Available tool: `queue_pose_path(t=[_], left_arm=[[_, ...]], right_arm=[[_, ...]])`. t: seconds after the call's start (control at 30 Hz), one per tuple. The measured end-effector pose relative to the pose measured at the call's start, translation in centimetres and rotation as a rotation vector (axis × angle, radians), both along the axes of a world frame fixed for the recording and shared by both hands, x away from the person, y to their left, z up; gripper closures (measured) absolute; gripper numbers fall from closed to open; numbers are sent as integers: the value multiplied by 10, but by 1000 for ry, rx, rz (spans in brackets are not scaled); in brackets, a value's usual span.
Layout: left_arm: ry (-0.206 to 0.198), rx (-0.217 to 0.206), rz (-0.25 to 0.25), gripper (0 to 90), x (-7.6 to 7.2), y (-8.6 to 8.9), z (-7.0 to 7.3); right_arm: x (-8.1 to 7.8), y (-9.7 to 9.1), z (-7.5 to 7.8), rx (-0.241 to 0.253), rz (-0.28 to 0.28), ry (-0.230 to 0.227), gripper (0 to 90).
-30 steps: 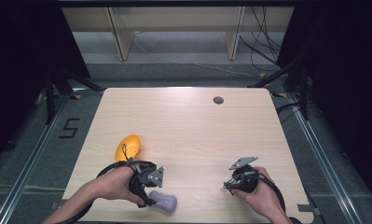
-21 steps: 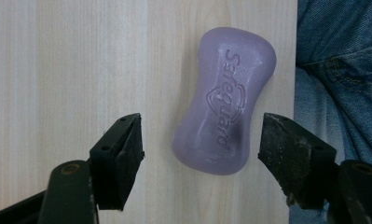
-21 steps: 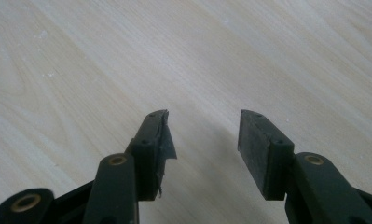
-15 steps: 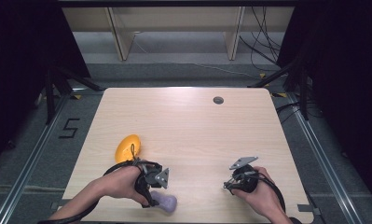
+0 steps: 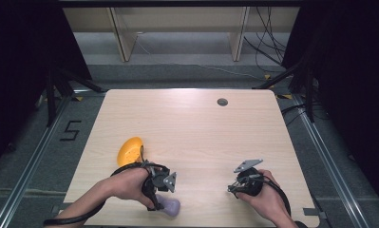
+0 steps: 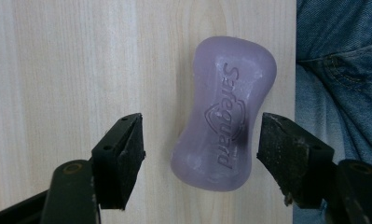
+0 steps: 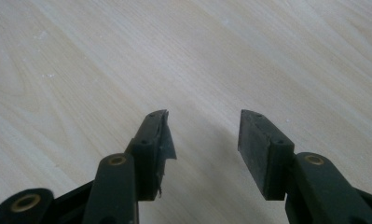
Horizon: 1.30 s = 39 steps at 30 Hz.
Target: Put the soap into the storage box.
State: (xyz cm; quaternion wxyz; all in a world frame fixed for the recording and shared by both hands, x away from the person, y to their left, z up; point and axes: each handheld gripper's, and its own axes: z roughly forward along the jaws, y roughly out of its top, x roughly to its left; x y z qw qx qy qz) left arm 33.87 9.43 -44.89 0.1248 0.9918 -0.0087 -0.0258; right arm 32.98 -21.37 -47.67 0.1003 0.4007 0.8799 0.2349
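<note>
L gripper (image 6: 200, 149) jaws closing, straddling purple soap (image 6: 223, 112) w/ gaps, no contact. R gripper (image 7: 202, 135) jaws apart, nothing between, over table (image 7: 81, 70).

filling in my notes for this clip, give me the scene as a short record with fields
surface: pale wooden table
target item: purple bar of soap stamped Safeguard, lying flat near the table's near edge
left gripper: open, straddling the soap, a gap on each side; its jaws have just been closing a little
right gripper: open, nothing between its jaws, low over bare wood
other item: yellow oval dish, beyond the left hand
table detail: small dark round hole near the far edge
grasp status: soap not yet gripped
</note>
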Motion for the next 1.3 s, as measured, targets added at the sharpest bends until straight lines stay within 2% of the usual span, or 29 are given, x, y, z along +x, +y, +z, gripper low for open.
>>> queue_pose_path(t=[0.03,0.1,0.27,0.43,0.5,0.53,0.57,0.6,0.63,0.67,0.7,0.73,0.9,0.93,1.23,1.3], left_arm=[[9,-11,14,307,0,-1,-1],[2,13,-15,309,2,-2,0],[18,25,-21,314,4,-6,-3],[35,56,-53,322,2,-9,-5],[40,59,-56,322,0,-10,-6],[56,40,-32,322,-3,-11,-8],[46,63,-60,322,-2,-11,-7],[44,67,-66,322,-2,-12,-8],[54,46,-38,322,-5,-13,-10],[38,71,-73,322,-4,-13,-9],[51,50,-45,322,-7,-14,-10],[35,78,-79,322,-6,-15,-9],[31,101,-91,321,-8,-16,-12],[29,105,-93,321,-8,-17,-12],[30,134,-95,338,-9,-20,-18],[20,142,-99,349,-9,-20,-20]], right_arm=[[0,0,0,-1,3,-5,527],[0,0,0,1,1,-3,527],[0,0,0,4,1,-2,527],[0,0,0,6,-1,-2,527],[0,0,0,4,1,-2,527],[0,0,1,4,1,-1,527],[0,0,0,4,1,-2,527],[0,0,1,4,0,-2,527],[0,0,1,4,0,-1,527],[-1,0,1,4,0,-2,527],[-1,0,1,4,0,-2,527],[-1,0,1,3,1,-2,526],[-2,1,1,10,-13,11,526],[0,0,0,2,1,-1,526],[-1,0,1,1,-2,8,525],[-1,0,1,1,-2,8,524]])
